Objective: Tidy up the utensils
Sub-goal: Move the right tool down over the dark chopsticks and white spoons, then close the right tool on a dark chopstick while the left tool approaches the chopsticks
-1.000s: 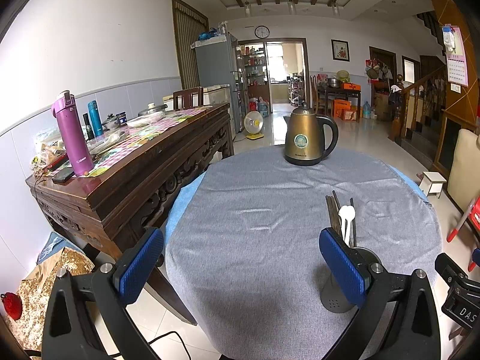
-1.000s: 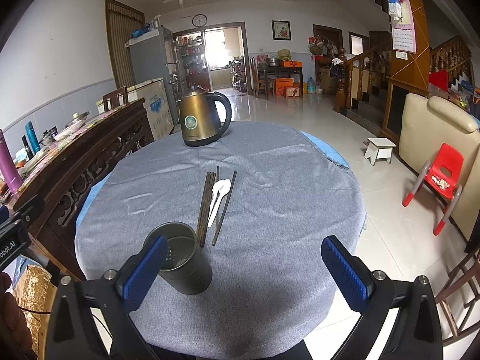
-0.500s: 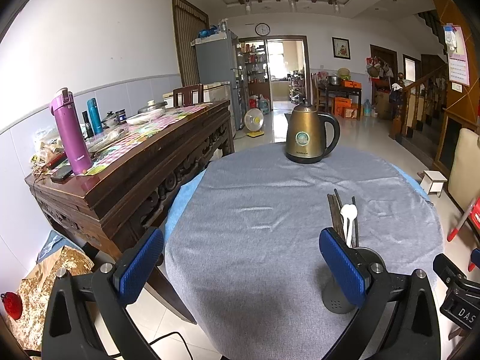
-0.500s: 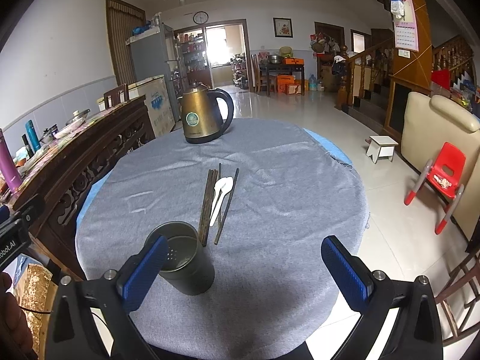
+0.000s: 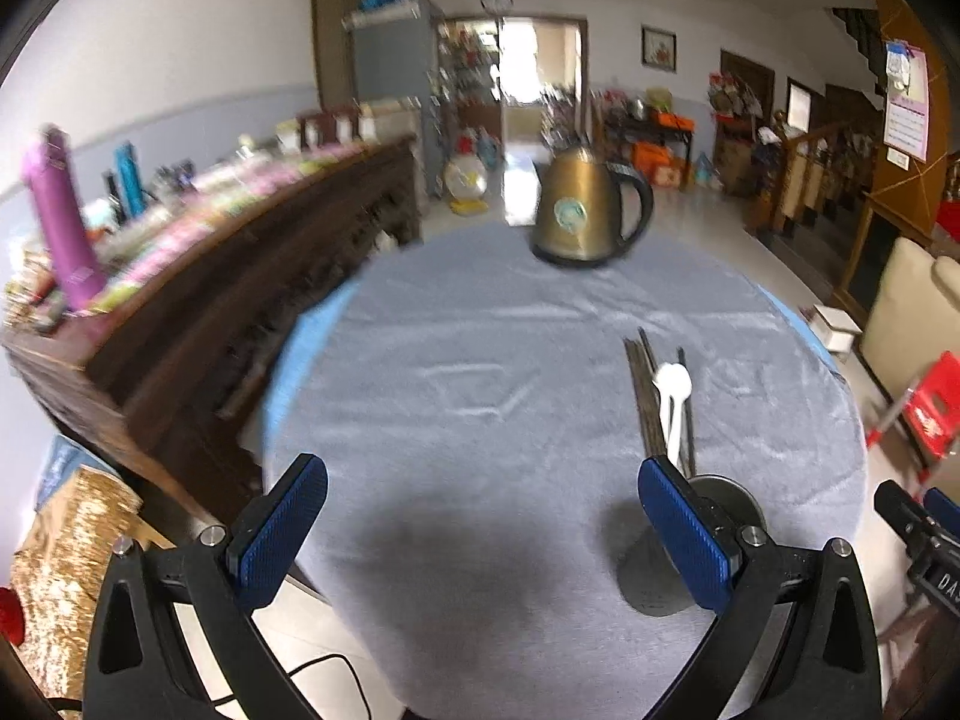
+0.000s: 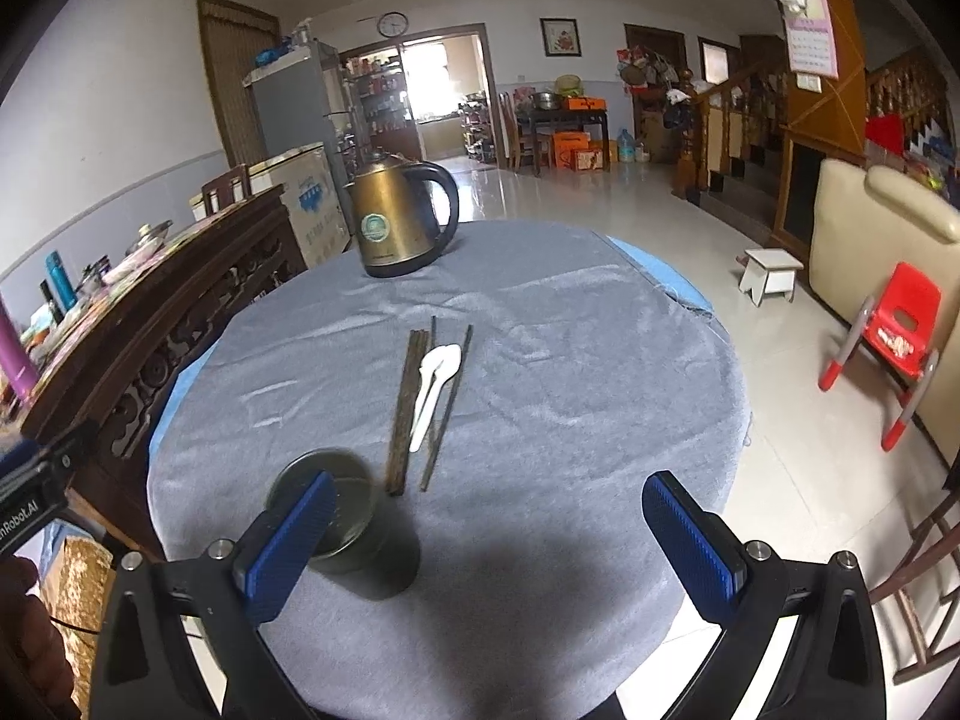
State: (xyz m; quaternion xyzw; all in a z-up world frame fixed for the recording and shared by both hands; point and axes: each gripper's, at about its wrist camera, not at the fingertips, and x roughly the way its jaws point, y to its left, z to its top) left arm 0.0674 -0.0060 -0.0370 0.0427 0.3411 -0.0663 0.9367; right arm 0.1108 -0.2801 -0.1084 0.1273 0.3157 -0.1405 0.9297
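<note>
Tabletop (image 6: 600, 360): round, draped in grey cloth, a blue underlayer showing at its edges.

Left gripper (image 5: 480, 528): above the near edge of the tabletop; blue-padded fingers (image 5: 279, 531) spread wide, nothing between them; the view is motion-blurred.

Right gripper (image 6: 492, 540): above the near edge of the tabletop; blue-padded fingers (image 6: 690, 543) spread wide, nothing between them.

Utensil holder (image 6: 354, 540): dark metal cylinder, upright, mouth open; near the front of the tabletop, left of centre in the right wrist view, partly behind the right gripper's left finger; in the left wrist view (image 5: 660, 570) it sits behind the left gripper's right finger.

Chopsticks (image 6: 403, 408): dark, several, lying flat on the cloth just beyond the utensil holder; a tight bundle on the left, a looser pair on the right; exact count unclear.

Spoons (image 6: 435, 387): white, lying flat among the chopsticks, bowls pointing away; two appear to overlap.

Kettle (image 6: 399, 222): brass-coloured, black handle, upright at the far edge of the tabletop, well apart from the utensils.

Sideboard (image 6: 180, 300): dark carved wood, left of the tabletop, cluttered; a purple flask (image 5: 63, 216) stands on it.

Red chair (image 6: 894, 336): small, on the floor to the right.
</note>
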